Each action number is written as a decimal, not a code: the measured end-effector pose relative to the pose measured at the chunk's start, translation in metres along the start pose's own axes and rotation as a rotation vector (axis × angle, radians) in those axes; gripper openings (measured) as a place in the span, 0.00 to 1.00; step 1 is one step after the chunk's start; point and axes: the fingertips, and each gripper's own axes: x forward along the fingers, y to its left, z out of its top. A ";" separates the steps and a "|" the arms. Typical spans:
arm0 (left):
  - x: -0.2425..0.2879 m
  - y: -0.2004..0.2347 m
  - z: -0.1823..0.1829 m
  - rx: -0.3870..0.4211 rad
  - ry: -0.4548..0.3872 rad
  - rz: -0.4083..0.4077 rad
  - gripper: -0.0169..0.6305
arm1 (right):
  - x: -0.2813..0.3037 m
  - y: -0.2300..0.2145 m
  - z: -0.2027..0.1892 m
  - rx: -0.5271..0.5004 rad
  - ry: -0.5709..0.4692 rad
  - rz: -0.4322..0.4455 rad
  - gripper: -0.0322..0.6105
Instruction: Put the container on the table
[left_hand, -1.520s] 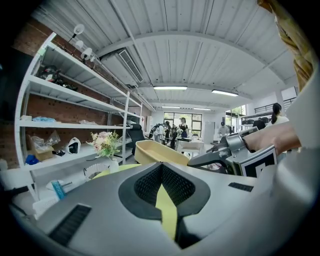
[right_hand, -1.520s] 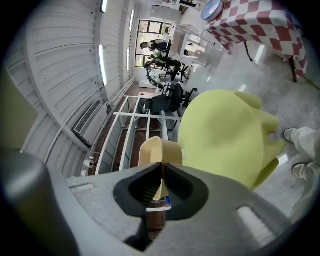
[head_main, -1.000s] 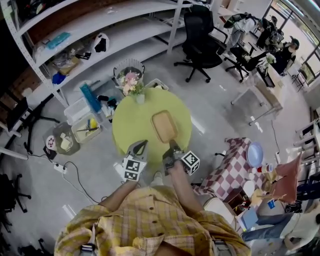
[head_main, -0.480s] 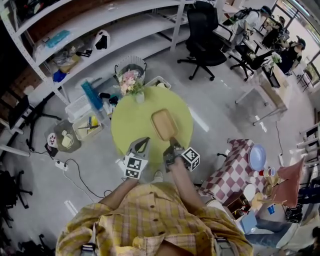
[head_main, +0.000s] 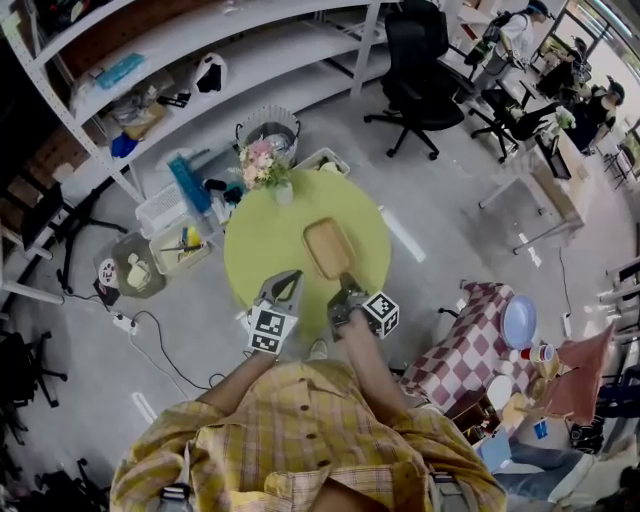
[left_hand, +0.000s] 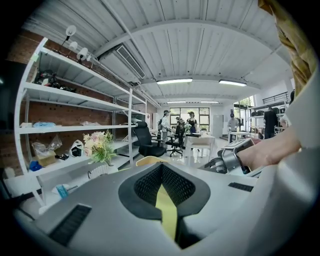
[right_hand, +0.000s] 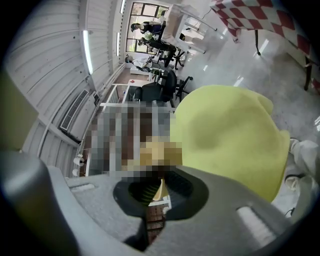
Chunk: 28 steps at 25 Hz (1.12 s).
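Already the shallow wooden container (head_main: 328, 248) lies flat on the green counter (head_main: 262, 252). The right gripper (head_main: 346, 287) has its fingers pinched on the near rim. The left gripper (head_main: 285, 283) has its fingers nearly together, empty. The container looks light and stiff, so a rim hold suits.

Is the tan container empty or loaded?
Empty: in the head view the container shows only its bare tan floor inside the rim.

I'm scanning for print and can't read any. The marker cube (head_main: 266, 331) on the left gripper (head_main: 283, 284) and the one (head_main: 381, 314) on the right gripper (head_main: 345, 292) show only black-and-white square patterns. Anything on the shelves (head_main: 150, 60) is too small to read.
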 end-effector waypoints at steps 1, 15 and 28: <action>0.001 0.001 0.000 -0.001 0.001 0.003 0.04 | 0.002 -0.002 0.002 -0.001 0.002 -0.003 0.08; 0.016 0.012 0.000 -0.020 0.004 0.027 0.04 | 0.027 -0.017 0.008 -0.017 0.048 -0.025 0.08; 0.012 0.028 -0.004 -0.041 0.011 0.061 0.04 | 0.058 -0.053 0.001 -0.067 0.114 -0.098 0.08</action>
